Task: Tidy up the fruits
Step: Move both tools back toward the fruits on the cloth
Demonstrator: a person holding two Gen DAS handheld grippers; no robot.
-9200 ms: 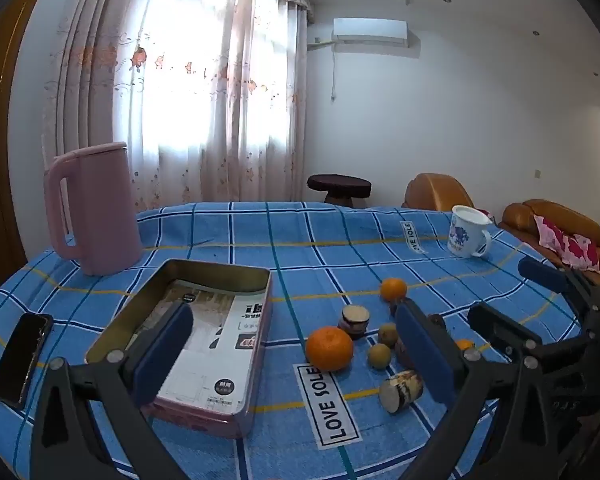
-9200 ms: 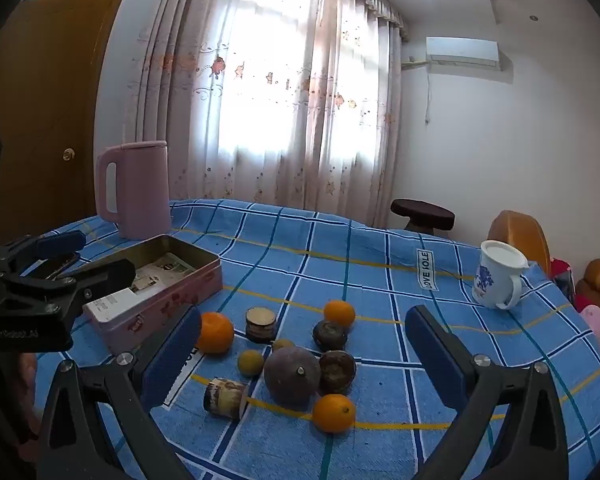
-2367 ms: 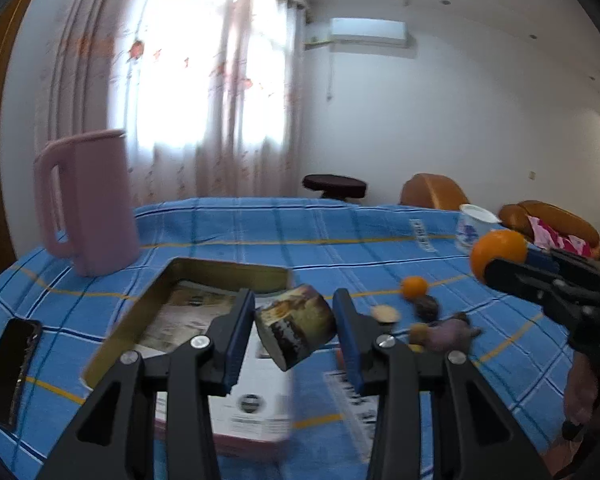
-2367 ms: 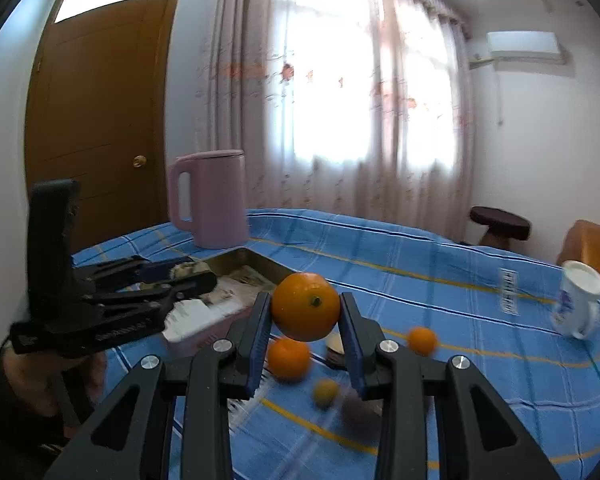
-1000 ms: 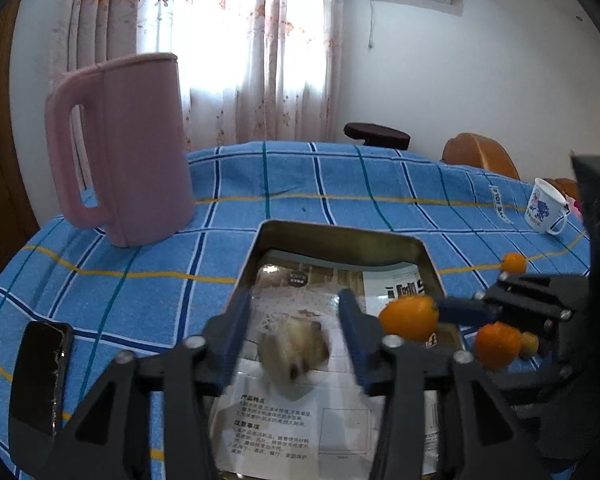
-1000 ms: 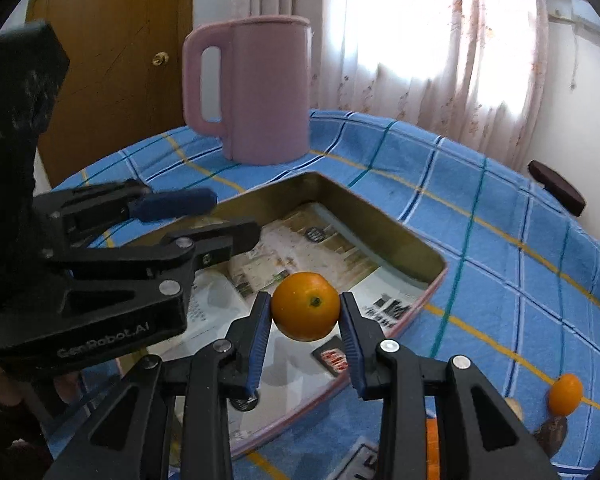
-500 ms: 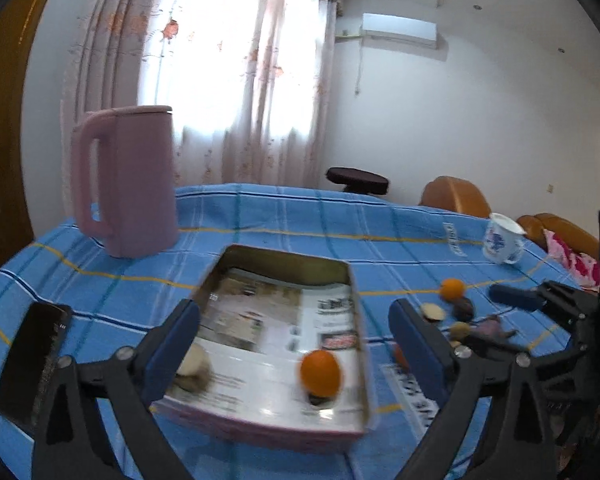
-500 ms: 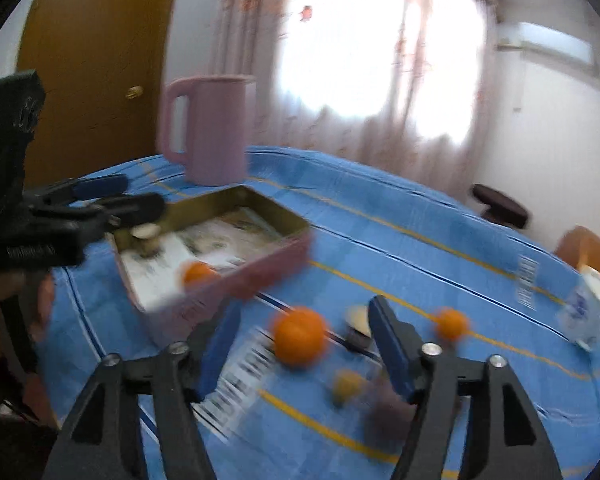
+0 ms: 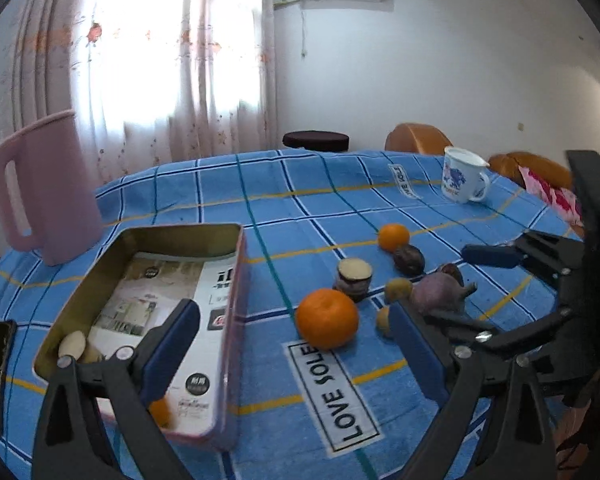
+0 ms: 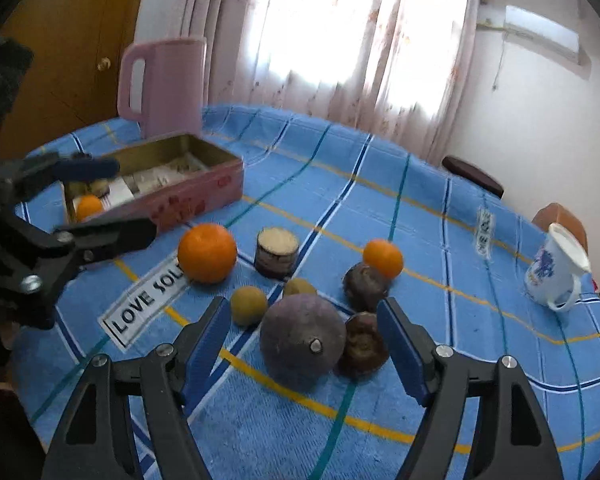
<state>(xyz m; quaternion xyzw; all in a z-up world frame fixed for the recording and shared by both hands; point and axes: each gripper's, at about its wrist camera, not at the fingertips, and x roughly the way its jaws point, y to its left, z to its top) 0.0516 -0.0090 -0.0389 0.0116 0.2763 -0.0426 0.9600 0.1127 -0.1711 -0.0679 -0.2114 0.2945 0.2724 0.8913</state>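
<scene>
The surface (image 10: pixel 440 264) is draped in a blue checked cloth, soft and slightly rumpled. On it, the rectangular metal tin (image 9: pixel 236 280) is seen at the left, paper-lined, with dull gold inner walls and pink outer walls; a small orange (image 10: pixel 89 207) and a pale cut piece (image 9: pixel 72 345) already lie inside.

The decisive relation is judged to be this: the large purple round fruit (image 10: pixel 302 340), matte-skinned with a short stem nub pointing at the camera, lies directly ahead of the right gripper (image 10: pixel 304 346), framed between its fingers, which are held wide apart and empty. The right hand is the nearer one; the tin lies well to its left.

The left gripper (image 9: pixel 296 350) is likewise spread and empty, hanging over the tin's near end, with the large orange (image 9: pixel 327 323), glossy and dimpled, ahead between its fingers.

Smaller things are clustered beside the purple fruit: a wrinkled dark fruit (image 10: pixel 362 347) touching it, another dark fruit (image 10: pixel 364 286), a second orange (image 10: pixel 383 258), a cut round slice (image 10: pixel 277 252) and two small yellowish fruits (image 10: pixel 248 305).
</scene>
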